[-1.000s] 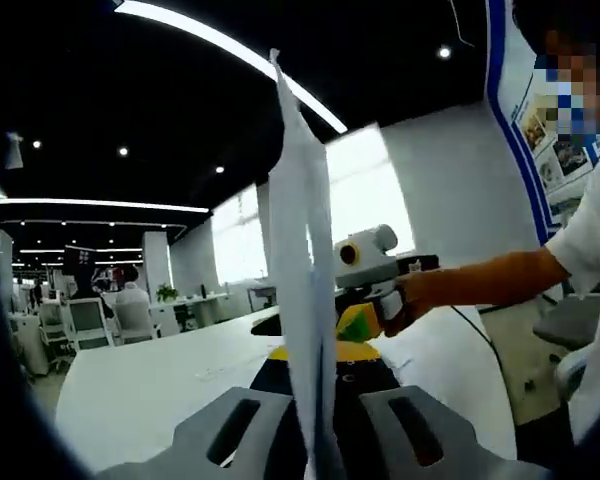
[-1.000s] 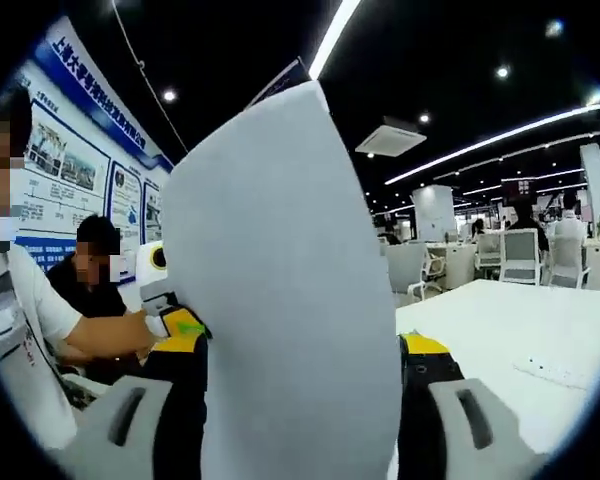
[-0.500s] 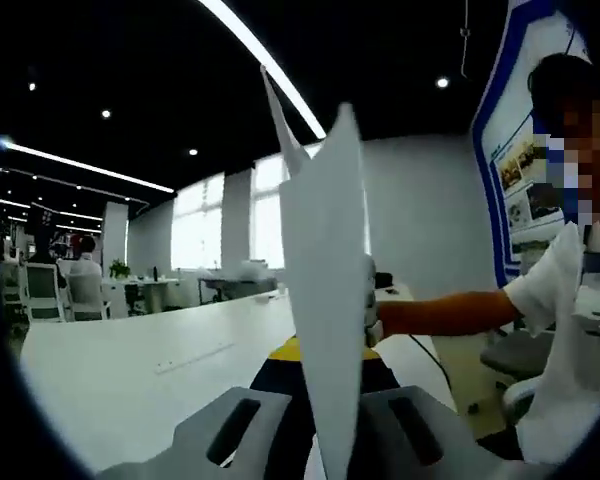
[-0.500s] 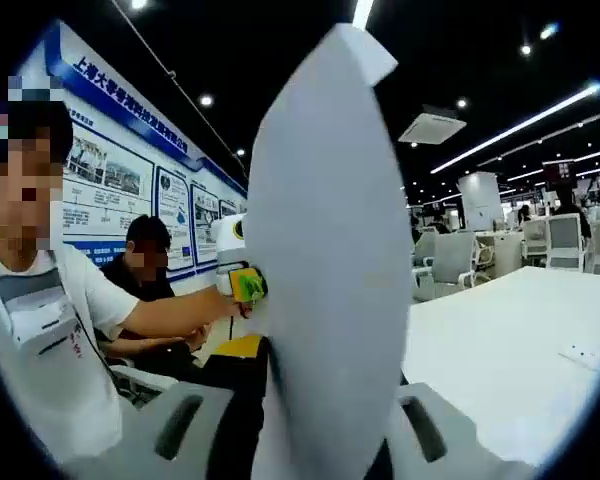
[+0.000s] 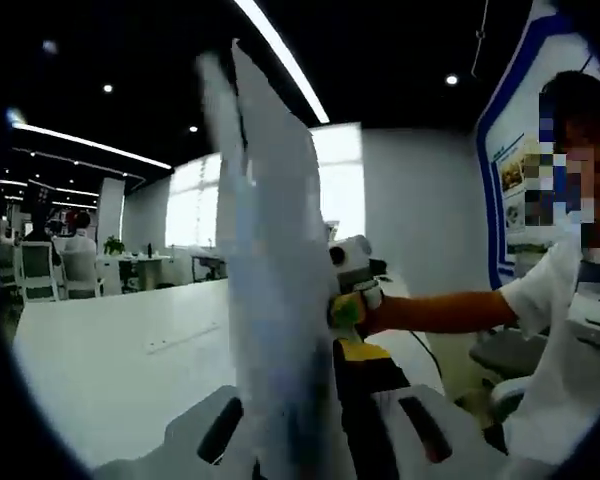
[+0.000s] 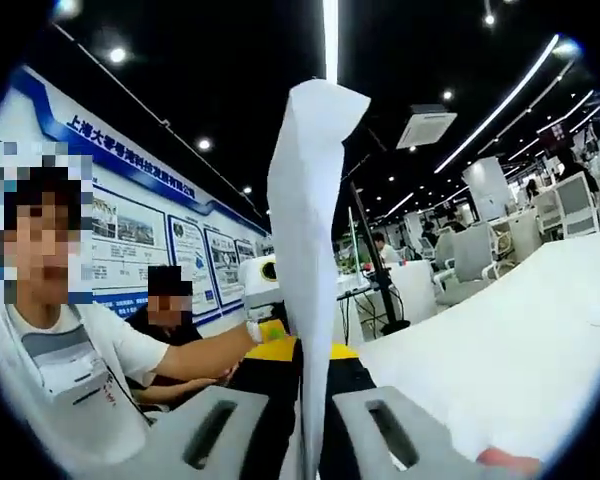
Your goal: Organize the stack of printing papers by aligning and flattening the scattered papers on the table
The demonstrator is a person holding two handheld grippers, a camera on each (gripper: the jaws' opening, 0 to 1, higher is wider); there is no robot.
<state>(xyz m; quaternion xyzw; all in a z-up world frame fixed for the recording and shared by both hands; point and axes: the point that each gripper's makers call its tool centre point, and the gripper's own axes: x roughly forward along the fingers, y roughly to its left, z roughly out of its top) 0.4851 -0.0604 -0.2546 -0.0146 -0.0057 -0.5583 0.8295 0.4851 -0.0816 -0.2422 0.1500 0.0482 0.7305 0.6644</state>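
I have my left gripper clamped on the paper stack, which stands up on edge between its jaws. My right gripper pinches the same stack from the opposite side, jaws closed tight against it. My right arm reaches out level toward the stack, my left arm likewise.

Right hand-held gripper pinches upright papers.

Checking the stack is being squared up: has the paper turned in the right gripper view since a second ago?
Yes. The papers, broad-faced between the right gripper's jaws before, now stand edge-on between those jaws.
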